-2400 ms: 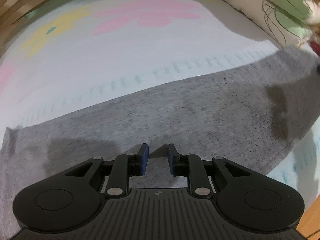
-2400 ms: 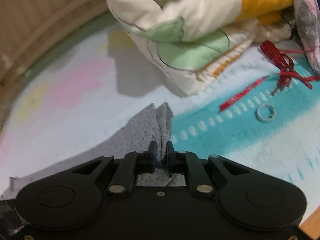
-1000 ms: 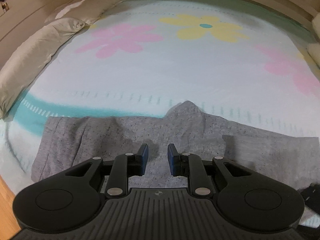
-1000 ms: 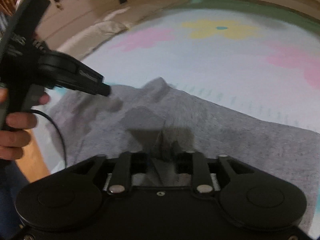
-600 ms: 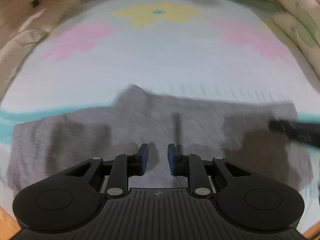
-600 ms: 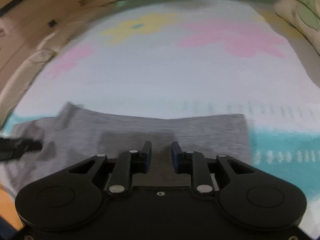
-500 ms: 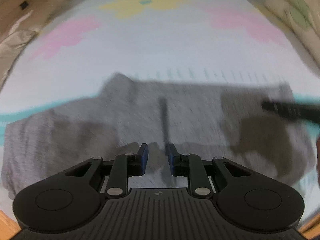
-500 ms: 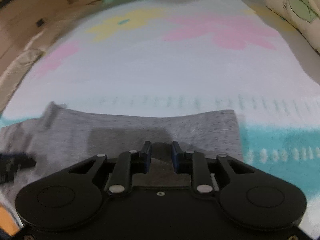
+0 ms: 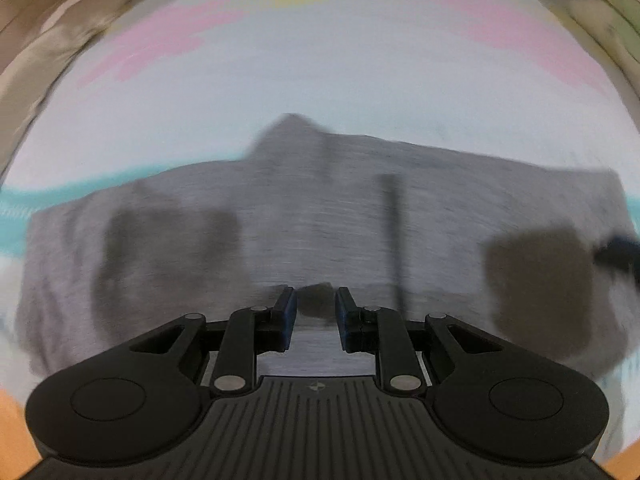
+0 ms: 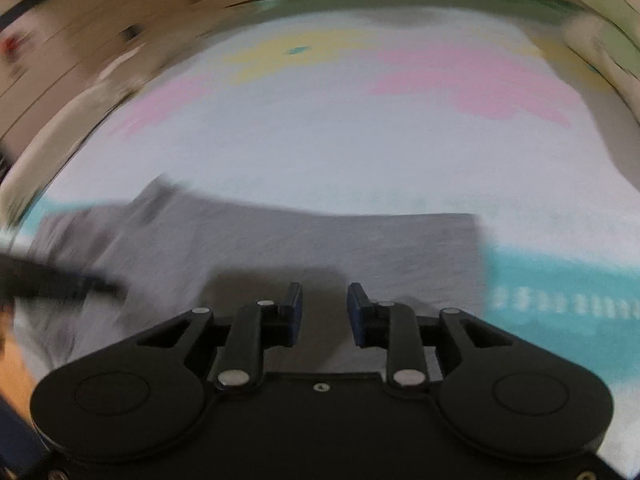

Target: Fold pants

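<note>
Lying flat on bedsheet (image 9: 320, 80), grey pants (image 9: 320, 208); L claw (image 9: 316, 312) narrow, empty; R claw (image 10: 324, 312) just widened, empty.

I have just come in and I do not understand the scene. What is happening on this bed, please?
A person is folding grey pants on a bed with a flowered sheet, using a handheld gripper in each hand. The pants lie flat, already folded into a long strip. The left gripper hangs over the near edge, a small gap between its fingers and no cloth in it. The right gripper is over the other end; its jaws have just been opening and hold nothing. The pictures are blurred.
</note>
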Action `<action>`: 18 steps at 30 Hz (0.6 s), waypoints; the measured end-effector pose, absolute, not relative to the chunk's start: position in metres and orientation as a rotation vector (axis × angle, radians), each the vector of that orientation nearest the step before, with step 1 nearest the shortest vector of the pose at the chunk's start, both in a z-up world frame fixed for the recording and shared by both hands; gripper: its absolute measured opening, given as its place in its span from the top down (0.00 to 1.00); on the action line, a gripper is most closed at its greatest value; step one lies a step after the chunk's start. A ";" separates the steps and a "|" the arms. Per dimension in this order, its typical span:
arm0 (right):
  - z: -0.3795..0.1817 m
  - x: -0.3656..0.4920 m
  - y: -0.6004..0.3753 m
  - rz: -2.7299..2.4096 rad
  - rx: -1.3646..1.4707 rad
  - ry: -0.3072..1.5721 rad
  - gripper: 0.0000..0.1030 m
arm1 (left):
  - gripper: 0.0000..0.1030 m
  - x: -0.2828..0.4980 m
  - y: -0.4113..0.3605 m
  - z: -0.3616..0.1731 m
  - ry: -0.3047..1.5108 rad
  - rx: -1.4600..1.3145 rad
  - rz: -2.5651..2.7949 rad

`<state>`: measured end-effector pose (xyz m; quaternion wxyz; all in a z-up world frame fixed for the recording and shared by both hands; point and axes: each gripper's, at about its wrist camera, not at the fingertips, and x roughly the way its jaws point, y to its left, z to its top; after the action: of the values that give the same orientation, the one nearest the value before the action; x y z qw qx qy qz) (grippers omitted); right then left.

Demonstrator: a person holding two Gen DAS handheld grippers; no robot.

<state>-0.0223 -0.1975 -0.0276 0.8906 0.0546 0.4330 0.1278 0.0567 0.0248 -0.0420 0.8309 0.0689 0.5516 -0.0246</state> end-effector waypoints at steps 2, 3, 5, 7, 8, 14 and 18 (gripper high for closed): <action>-0.025 -0.034 -0.169 0.356 0.029 0.868 0.63 | 0.80 0.058 0.039 -0.038 1.172 0.131 0.004; -0.023 -0.040 -0.158 0.392 -0.012 0.850 0.63 | 0.80 0.059 0.048 -0.035 1.173 0.116 0.033; -0.022 -0.052 -0.131 0.472 -0.112 0.802 0.63 | 0.80 0.060 0.060 -0.032 1.174 0.088 0.066; -0.023 -0.064 -0.108 0.543 -0.196 0.762 0.63 | 0.80 0.059 0.071 -0.029 1.171 0.077 0.092; -0.025 -0.068 -0.099 0.571 -0.227 0.750 0.61 | 0.80 0.057 0.075 -0.028 1.169 0.075 0.107; -0.046 -0.082 -0.057 0.582 -0.507 0.690 0.54 | 0.80 0.056 0.100 -0.021 1.163 0.049 0.145; -0.058 -0.081 -0.047 0.552 -0.617 0.666 0.71 | 0.80 0.049 0.115 -0.018 1.136 0.032 0.146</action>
<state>-0.0807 -0.0469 -0.0580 0.8621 -0.2942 0.3176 0.2633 0.0490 0.1151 -0.0175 0.8405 0.0150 0.5373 0.0689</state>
